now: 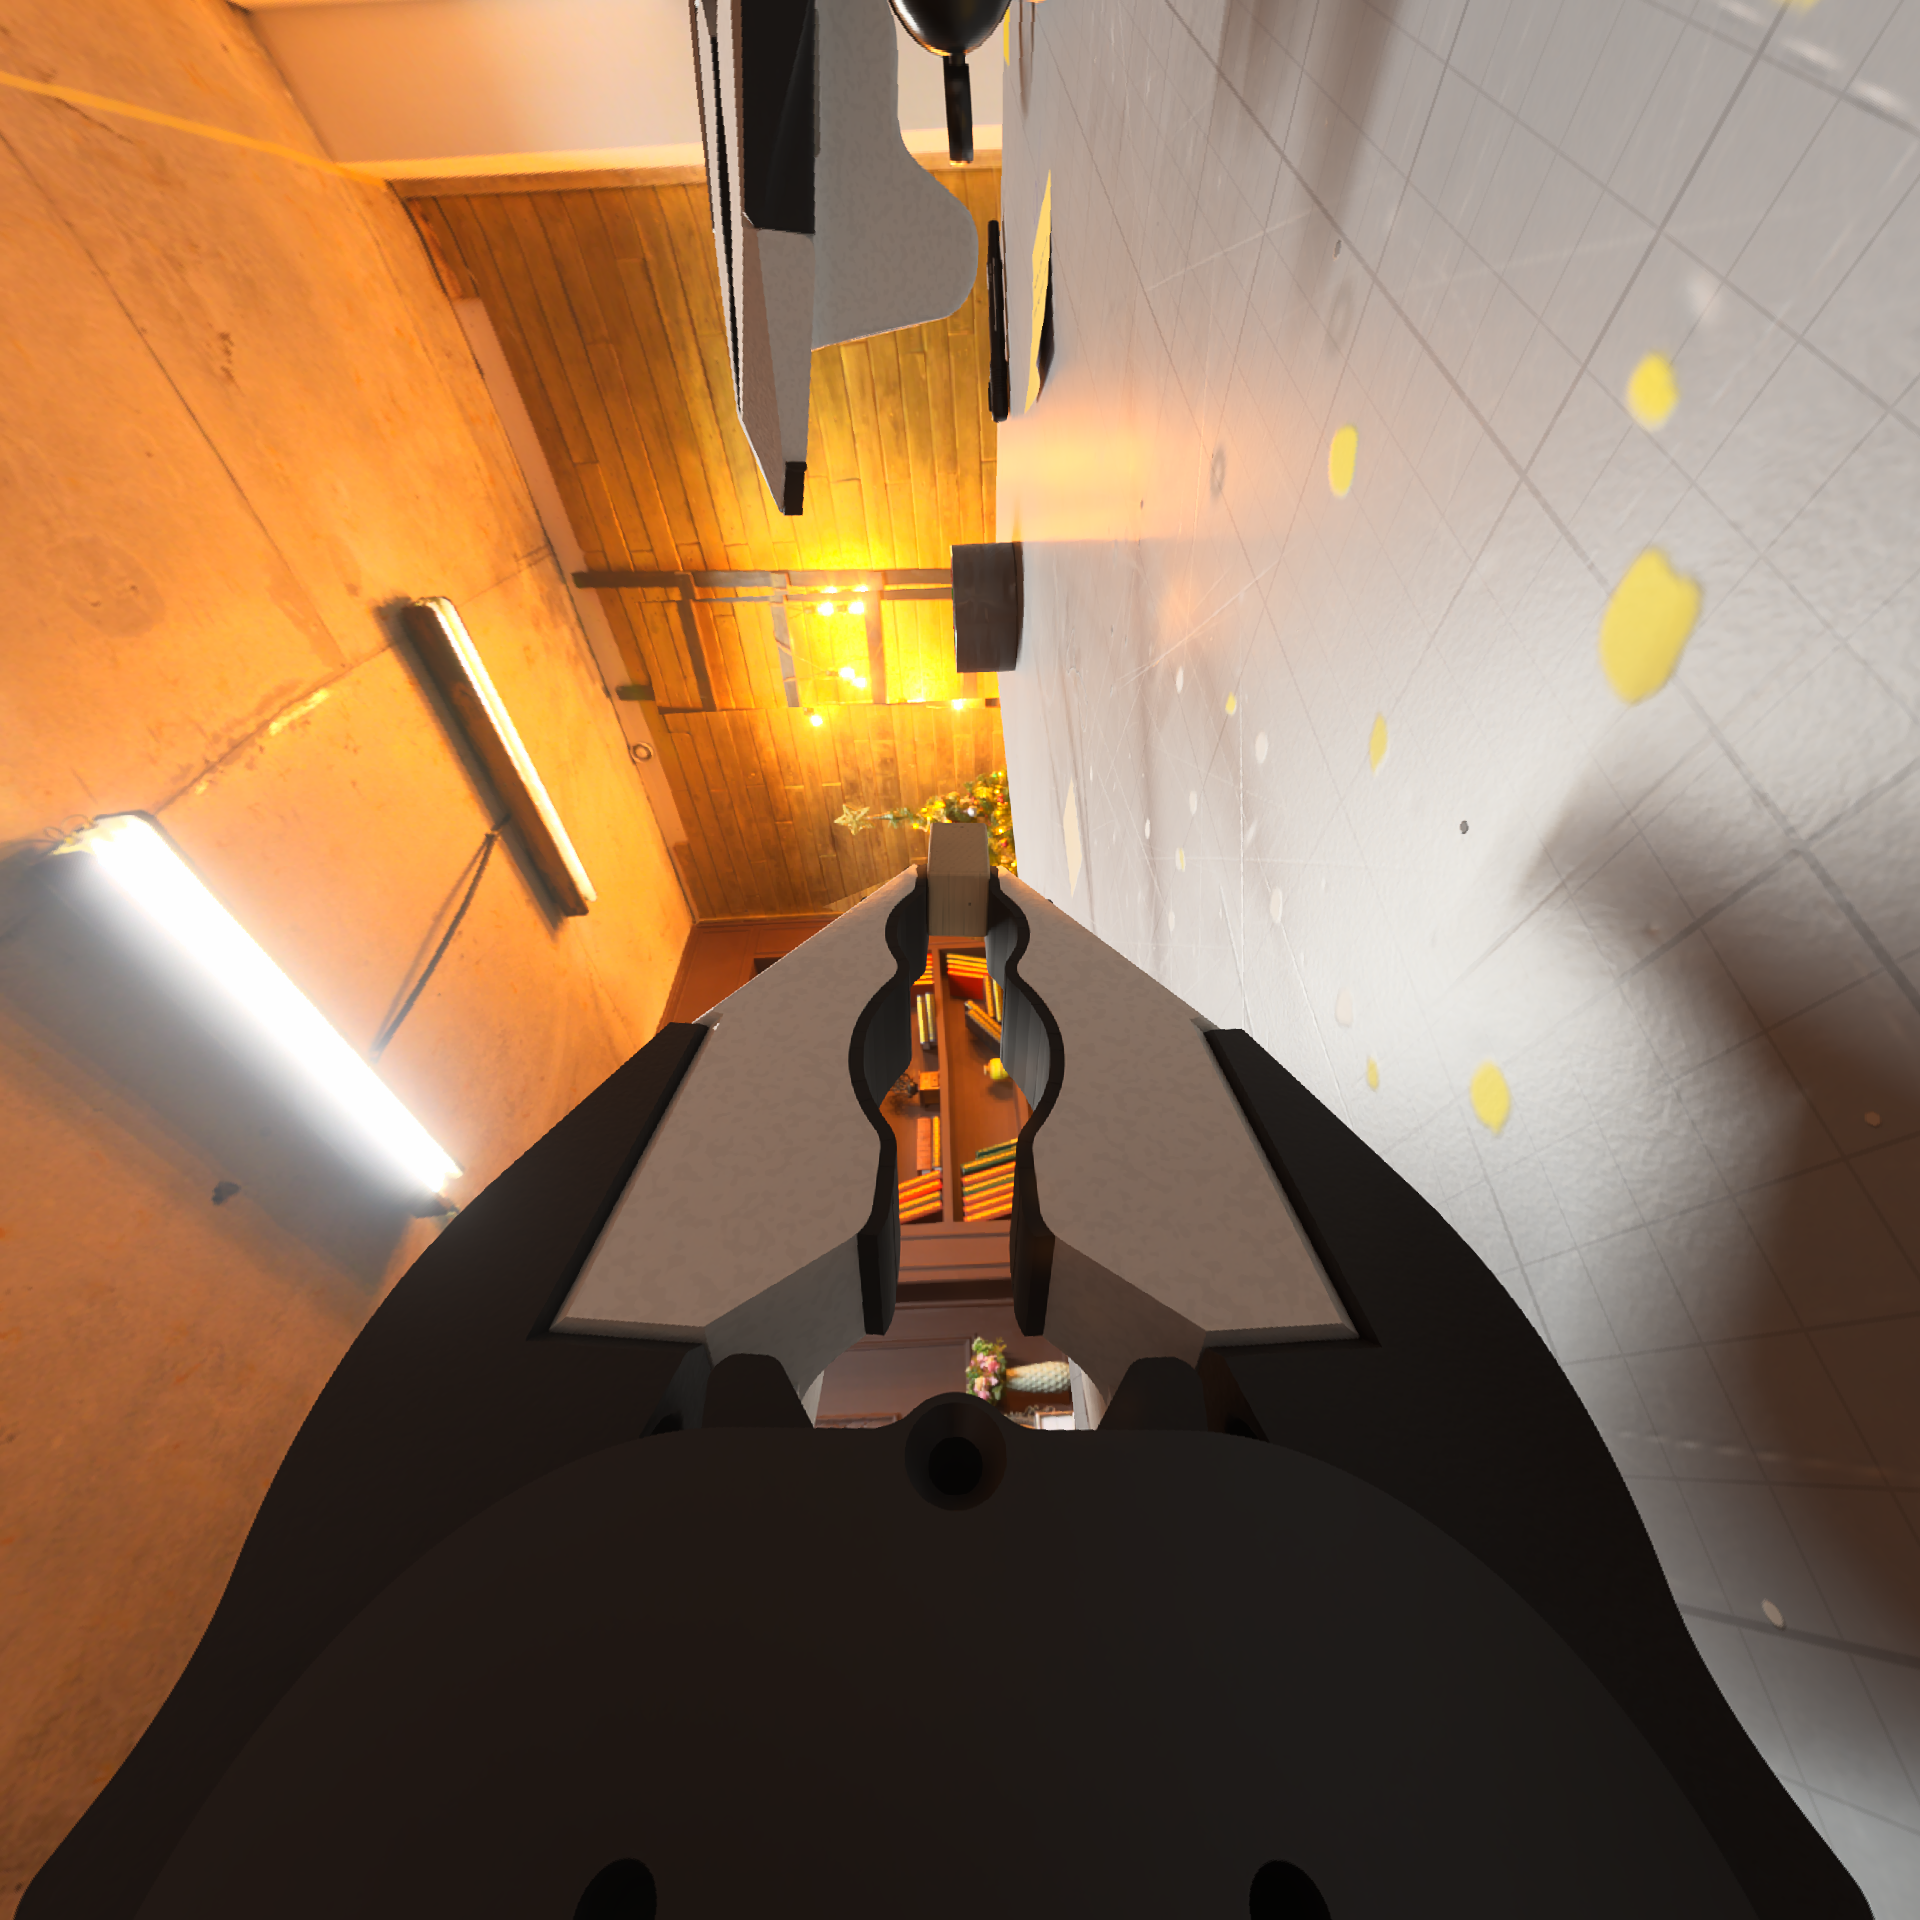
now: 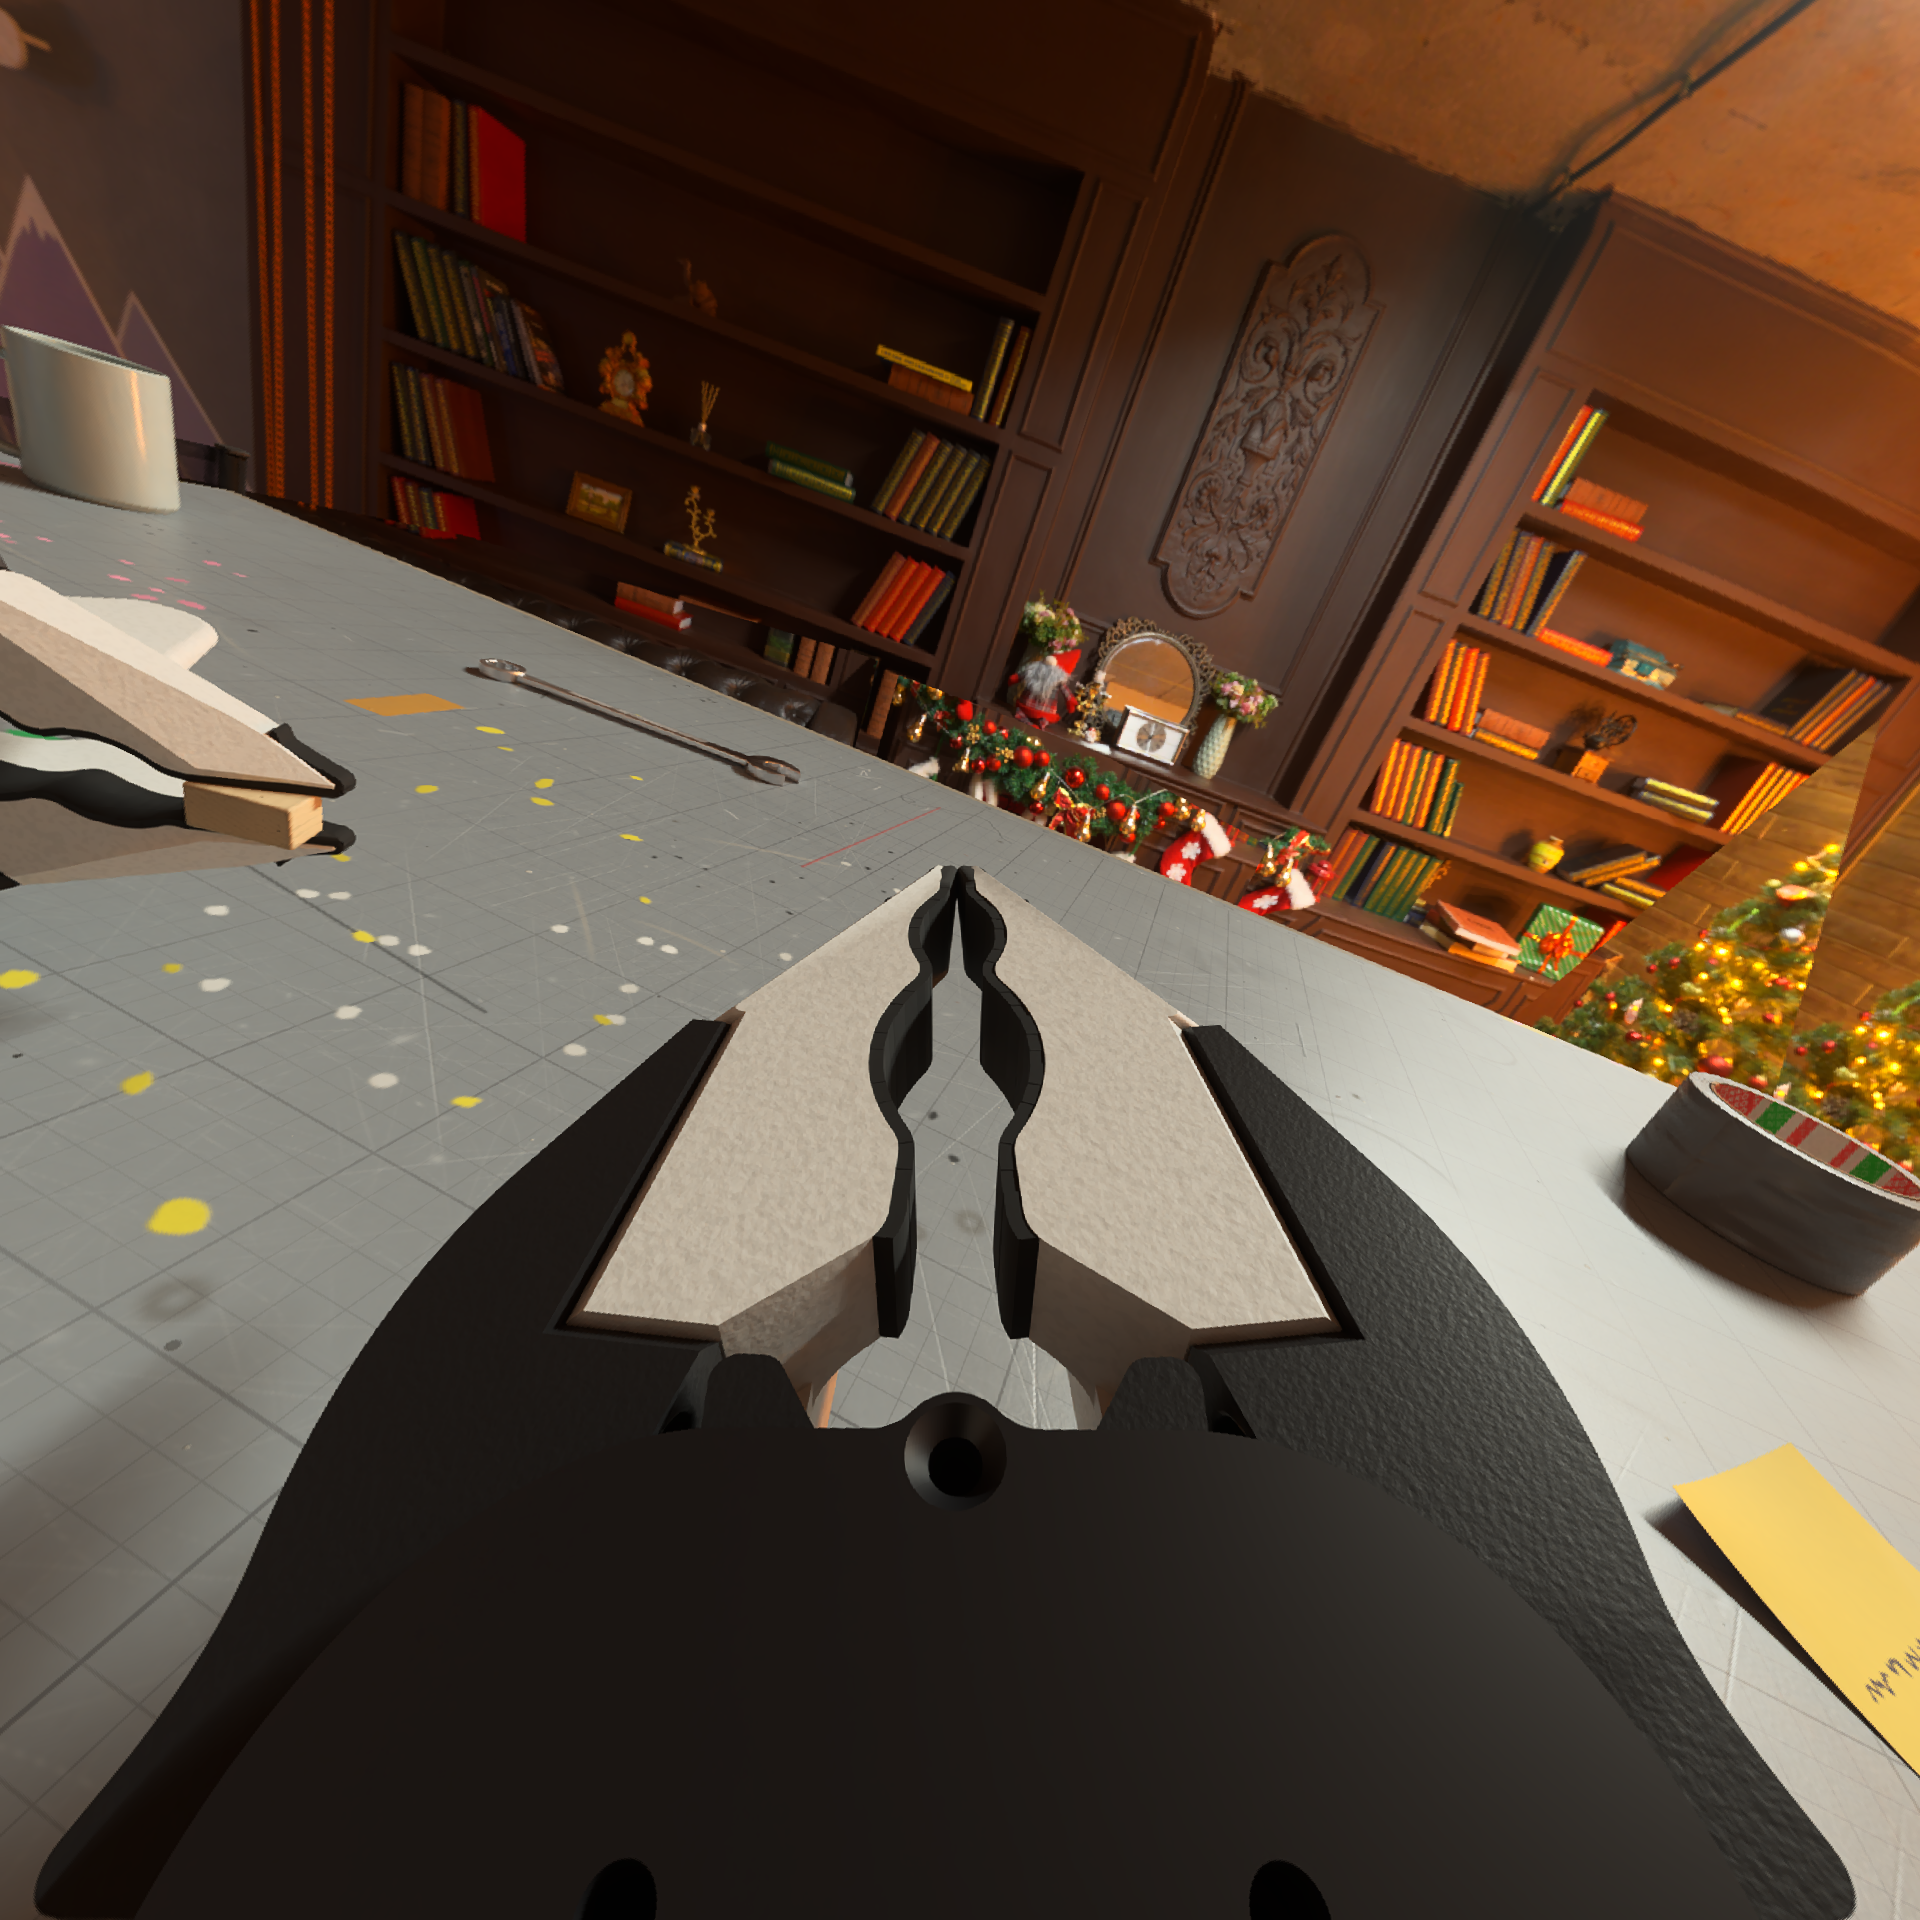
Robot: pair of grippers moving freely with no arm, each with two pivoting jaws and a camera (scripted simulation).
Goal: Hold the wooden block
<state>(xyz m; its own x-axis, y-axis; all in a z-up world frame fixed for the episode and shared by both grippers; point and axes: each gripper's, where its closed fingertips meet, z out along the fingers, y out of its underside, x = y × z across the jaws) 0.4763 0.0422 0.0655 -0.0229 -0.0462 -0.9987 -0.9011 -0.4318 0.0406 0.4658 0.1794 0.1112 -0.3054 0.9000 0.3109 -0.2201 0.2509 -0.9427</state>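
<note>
My left gripper (image 1: 958, 883) is shut on a pale wooden block (image 1: 958, 878) pinched at its fingertips, rolled sideways so the grey cutting mat (image 1: 1455, 727) stands at the right. In the right wrist view the left gripper (image 2: 312, 805) shows at the far left, holding the wooden block (image 2: 255, 814) above the mat (image 2: 416, 1039). My right gripper (image 2: 958, 878) is shut and empty, its tips touching, held above the mat. The right gripper (image 1: 795, 312) also shows at the top of the left wrist view.
A metal wrench (image 2: 639, 719) lies on the mat ahead. A grey tape roll (image 2: 1766, 1195) sits at the right, also in the left wrist view (image 1: 985, 608). A yellow note (image 2: 1808, 1579) lies at the lower right. A white cup (image 2: 94, 421) stands far left.
</note>
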